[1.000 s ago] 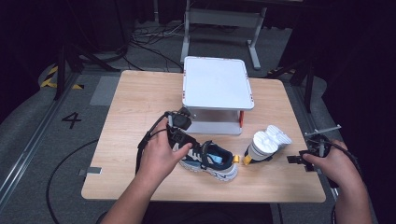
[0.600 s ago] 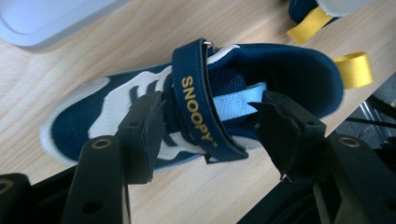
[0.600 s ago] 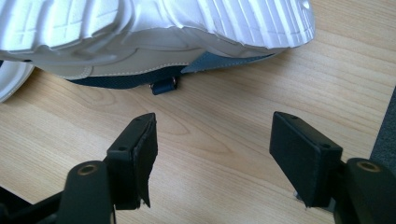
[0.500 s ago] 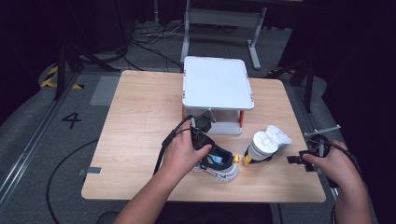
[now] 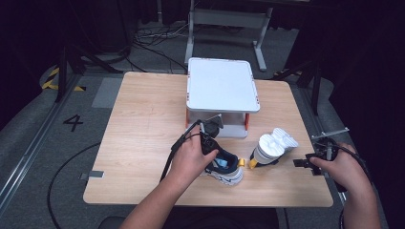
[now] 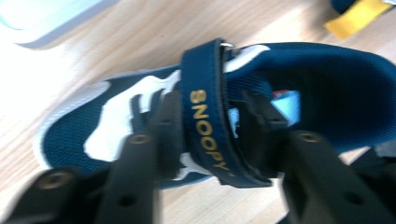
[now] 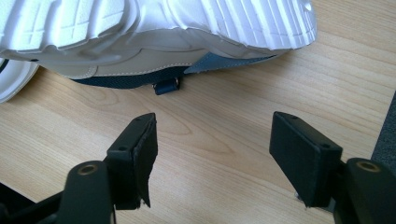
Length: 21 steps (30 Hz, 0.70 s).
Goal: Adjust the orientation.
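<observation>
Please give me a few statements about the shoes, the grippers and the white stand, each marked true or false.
1. The left gripper has its jaws closed on the navy strap of the upright shoe. True.
2. The right gripper holds the second shoe. False: its jaws stand open over bare table.
3. The second shoe lies sole upward. True.
4. The strap reads "NIKE". False: it reads "SNOOPY".
5. A shoe rests on top of the white stand. False: both sit on the table.
</observation>
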{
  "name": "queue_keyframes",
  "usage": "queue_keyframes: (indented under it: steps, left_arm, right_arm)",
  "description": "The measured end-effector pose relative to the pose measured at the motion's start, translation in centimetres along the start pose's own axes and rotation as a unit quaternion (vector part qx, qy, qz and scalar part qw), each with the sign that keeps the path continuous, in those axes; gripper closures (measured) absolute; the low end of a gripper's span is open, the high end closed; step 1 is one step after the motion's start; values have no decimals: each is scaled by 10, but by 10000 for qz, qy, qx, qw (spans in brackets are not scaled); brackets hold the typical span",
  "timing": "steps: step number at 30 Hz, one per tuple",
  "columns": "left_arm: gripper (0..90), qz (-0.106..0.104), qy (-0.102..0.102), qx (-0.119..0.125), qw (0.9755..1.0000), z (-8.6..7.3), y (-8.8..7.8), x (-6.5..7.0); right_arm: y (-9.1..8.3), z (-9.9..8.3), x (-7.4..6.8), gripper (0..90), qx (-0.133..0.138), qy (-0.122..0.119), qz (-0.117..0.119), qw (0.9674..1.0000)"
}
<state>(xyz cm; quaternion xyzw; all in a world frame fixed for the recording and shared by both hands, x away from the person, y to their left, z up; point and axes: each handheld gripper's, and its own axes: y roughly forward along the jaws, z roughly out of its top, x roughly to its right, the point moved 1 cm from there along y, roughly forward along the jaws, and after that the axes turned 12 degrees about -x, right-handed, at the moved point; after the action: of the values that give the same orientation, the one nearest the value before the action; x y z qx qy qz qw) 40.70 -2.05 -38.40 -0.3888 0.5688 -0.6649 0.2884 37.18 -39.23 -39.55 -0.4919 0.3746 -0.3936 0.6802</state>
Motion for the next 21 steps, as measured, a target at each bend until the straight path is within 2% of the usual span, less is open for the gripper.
queue_keyframes:
  steps: [2,7,13,17,20,21]
  left_arm:
    - [664,-19,-22,-4,10000,0,0,-1]
    - [690,82,79,23,9999,0,-1,1]
    - [725,39,178,34,9998,-2,-5,3]
    - [724,108,210,37,9997,-6,-13,3]
    - [724,163,288,74,9994,-8,-20,1]
    - [724,142,385,134,9991,-10,-27,-1]
  right_arm:
    - [0,0,-1,330,-6,-18,12,10000]
    - [0,0,-1,331,12,-32,32,10000]
    - [-2,1,-3,334,49,-54,-2,10000]
    - [-2,0,-2,336,68,-63,-12,10000]
    - [-2,0,-1,337,64,-52,-20,10000]
    - [-2,-1,-2,337,57,-57,-27,10000]
